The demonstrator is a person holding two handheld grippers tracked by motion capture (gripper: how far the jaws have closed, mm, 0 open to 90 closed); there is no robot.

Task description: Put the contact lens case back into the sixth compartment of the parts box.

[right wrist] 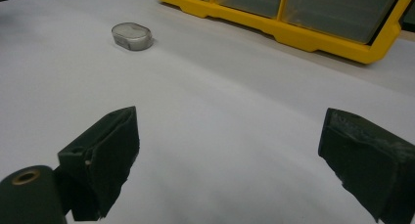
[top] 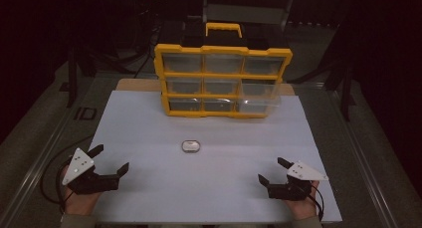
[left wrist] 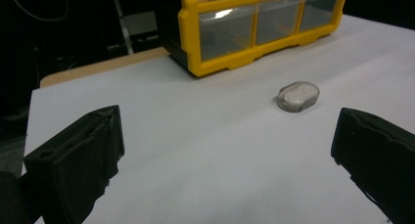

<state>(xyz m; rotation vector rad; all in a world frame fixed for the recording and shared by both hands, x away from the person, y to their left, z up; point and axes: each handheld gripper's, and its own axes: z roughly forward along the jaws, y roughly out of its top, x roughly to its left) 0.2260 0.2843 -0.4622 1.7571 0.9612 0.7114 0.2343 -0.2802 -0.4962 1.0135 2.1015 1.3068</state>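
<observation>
A white sheet is covering the tabletop, and a yellow organizer box with clear drawers is standing upright at its far edge, a yellow handle rising from its top. The drawers are sitting in three rows of three, and the lower right one is sticking out toward the near side, past the frame.

A small oval container, grey with a pale top, is lying alone in the middle of the sheet, well apart from the box and from both hands. In the left claw view it is lying ahead and to the right, between the jaws' line of sight and the box. In the right claw view it is lying far ahead to the left, with the box's bottom edge running across the far right.

The left claw is sitting at the near left corner of the sheet, its jaws spread wide apart and holding nothing. The right claw is sitting at the near right, jaws likewise standing apart and empty. A hand is gripping each from below.
</observation>
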